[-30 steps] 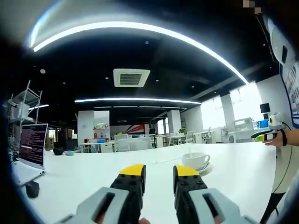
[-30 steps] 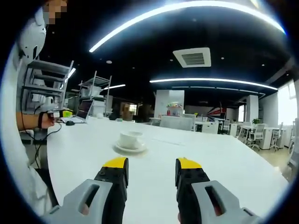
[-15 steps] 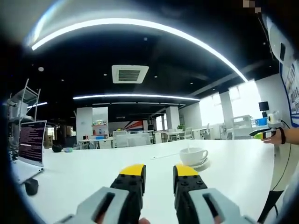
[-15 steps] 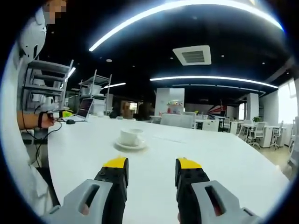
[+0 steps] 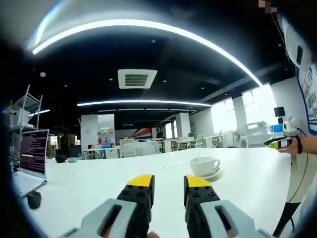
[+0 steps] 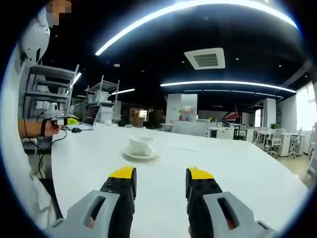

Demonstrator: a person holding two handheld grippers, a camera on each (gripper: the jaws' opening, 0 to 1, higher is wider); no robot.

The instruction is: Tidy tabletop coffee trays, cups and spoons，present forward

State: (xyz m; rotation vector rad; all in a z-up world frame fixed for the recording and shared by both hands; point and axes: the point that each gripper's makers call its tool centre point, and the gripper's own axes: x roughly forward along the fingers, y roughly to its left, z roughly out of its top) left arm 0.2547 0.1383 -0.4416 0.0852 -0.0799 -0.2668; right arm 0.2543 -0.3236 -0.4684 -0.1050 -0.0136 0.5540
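Left claw (image 5: 169, 184): yellow-tipped jaws parted by a narrow gap, nothing between them, held above the white table (image 5: 99, 183). Ahead and slightly right of its tips, a white cup (image 5: 204, 165) sits upright on a white saucer (image 5: 214, 175), apart from the claw; a thin handle, likely a spoon (image 5: 199, 158), stands up out of the cup, too small to be sure. Further out to the left, a laptop (image 5: 33, 152) with a lit screen near the table's edge, a small dark object just beside it. At far right, a person's hand (image 5: 293, 145) with a dark wrist strap. Right claw (image 6: 161, 182): jaws spread wider, empty, above the same table (image 6: 237, 173). The cup (image 6: 141, 145) on its saucer (image 6: 141, 155) lies ahead and left of the tips, well apart from them. At left, a person's forearm (image 6: 32, 128) reaches over the table edge; metal shelving (image 6: 49, 91) stands behind it. Office desks and chairs line the background.
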